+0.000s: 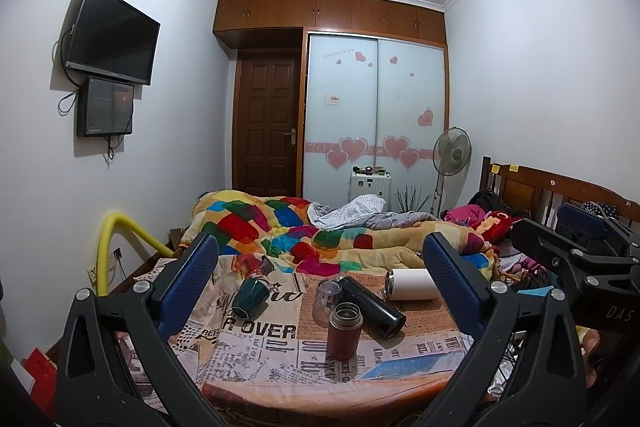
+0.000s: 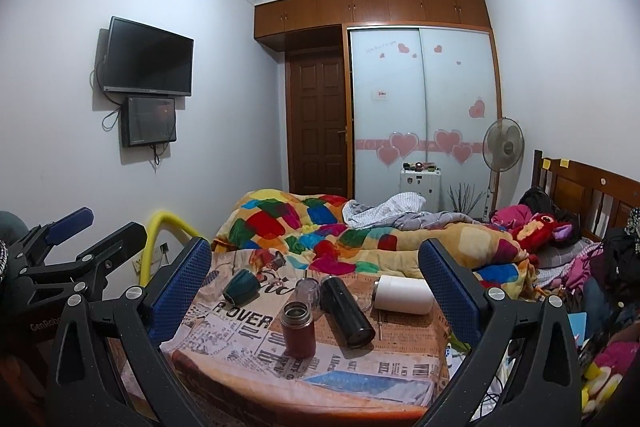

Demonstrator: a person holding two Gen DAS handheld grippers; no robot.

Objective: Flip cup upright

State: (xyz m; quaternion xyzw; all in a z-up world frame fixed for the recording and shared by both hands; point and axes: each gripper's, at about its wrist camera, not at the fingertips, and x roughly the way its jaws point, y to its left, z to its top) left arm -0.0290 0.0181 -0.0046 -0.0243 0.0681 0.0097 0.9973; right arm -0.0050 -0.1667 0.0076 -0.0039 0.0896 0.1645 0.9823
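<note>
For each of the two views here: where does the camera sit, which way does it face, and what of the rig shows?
Left wrist: on the left gripper, facing the table and bed; right gripper intrudes at the right edge.
Right wrist: on the right gripper, same direction; the left gripper shows at left.
Shared: red flask upright, black flask, white cup, green cup lying.

cup (image 1: pixel 245 298) left of the flasks (image 1: pixel 372 306) on table (image 1: pixel 280 379).
</note>
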